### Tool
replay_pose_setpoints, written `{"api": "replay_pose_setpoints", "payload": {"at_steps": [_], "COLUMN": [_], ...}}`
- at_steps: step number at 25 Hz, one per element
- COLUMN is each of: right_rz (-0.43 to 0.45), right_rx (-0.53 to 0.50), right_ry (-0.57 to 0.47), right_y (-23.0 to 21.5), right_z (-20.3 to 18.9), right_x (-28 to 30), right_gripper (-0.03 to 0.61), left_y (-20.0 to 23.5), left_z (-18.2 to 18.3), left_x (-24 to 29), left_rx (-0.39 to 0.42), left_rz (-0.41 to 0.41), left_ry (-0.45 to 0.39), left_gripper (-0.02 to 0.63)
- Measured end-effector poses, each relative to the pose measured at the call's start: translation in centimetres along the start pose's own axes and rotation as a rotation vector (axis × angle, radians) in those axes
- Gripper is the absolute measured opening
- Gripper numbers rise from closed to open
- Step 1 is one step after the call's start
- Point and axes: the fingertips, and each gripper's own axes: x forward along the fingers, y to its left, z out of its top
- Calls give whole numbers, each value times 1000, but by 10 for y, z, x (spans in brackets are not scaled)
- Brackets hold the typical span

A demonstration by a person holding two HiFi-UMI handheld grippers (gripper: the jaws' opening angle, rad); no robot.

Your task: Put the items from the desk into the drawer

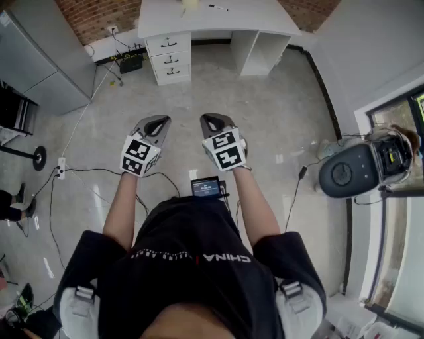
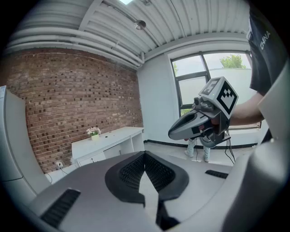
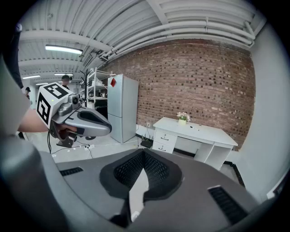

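White counter (image 1: 218, 20) stands far, against the red brick wall (image 3: 199, 77). Flower pot (image 3: 182, 118) and pen (image 1: 218, 8) on top; drawers (image 1: 171, 58) at its left end, all shut. Left tool (image 1: 158, 121) and right tool (image 1: 211, 120) well short of it, jaws together, empty. Shirt (image 1: 199, 265) reads "CHINA". Glossy pale floor (image 1: 278, 119).

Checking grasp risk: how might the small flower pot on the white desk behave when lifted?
The flower pot looks small, so probably light. Its blooms stand above the pot, so it may tip if pinched high. Fragility cannot be told from here.
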Motion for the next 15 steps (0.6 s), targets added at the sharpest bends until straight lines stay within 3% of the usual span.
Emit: {"api": "replay_pose_setpoints", "payload": {"at_steps": [15], "right_rz": [17], "right_rx": [25], "right_ry": [-3], "right_y": [0], "right_z": [-9], "right_x": [-1], "right_gripper": [15], "left_y": [-7], "left_z": [0], "left_x": [3], "left_rx": [7], "left_rz": [8], "left_ry": [1], "left_gripper": [12]}}
